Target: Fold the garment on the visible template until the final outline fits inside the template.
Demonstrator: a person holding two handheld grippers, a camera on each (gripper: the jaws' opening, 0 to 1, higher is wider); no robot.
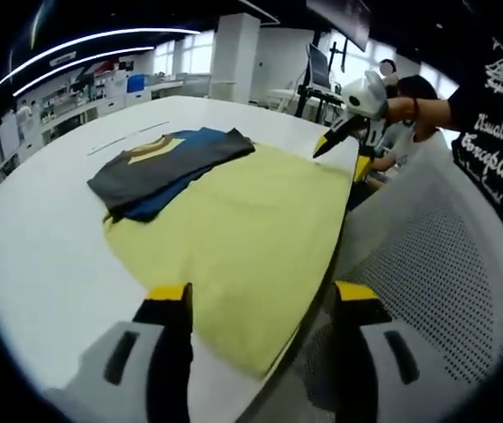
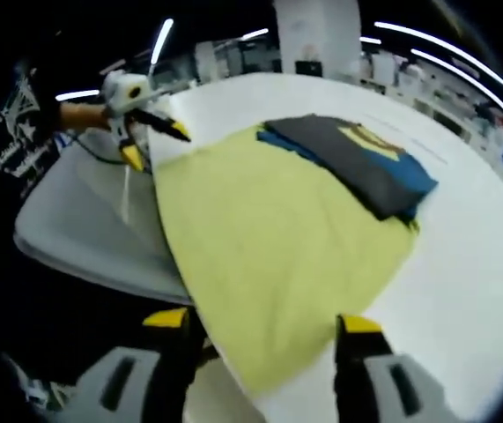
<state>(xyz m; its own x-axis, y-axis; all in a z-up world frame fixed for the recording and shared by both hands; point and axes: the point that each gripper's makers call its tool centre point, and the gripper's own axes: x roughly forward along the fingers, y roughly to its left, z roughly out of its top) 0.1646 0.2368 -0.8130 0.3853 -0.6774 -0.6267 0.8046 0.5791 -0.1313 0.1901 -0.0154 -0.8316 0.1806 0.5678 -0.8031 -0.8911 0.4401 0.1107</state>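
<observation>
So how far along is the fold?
Done: the dark garment lies folded compactly at the yellow template's far end. In hand: nothing; both grippers hover open off the table edge. Left: its far edge overhangs the template and needs tucking in.

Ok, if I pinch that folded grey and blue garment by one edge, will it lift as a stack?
Probably not. The garment is soft cloth lying flat in loose layers on the yellow template, so it will likely droop and unfold. It looks light, and may slide over the template if pushed. Both grippers are open, holding nothing.
</observation>
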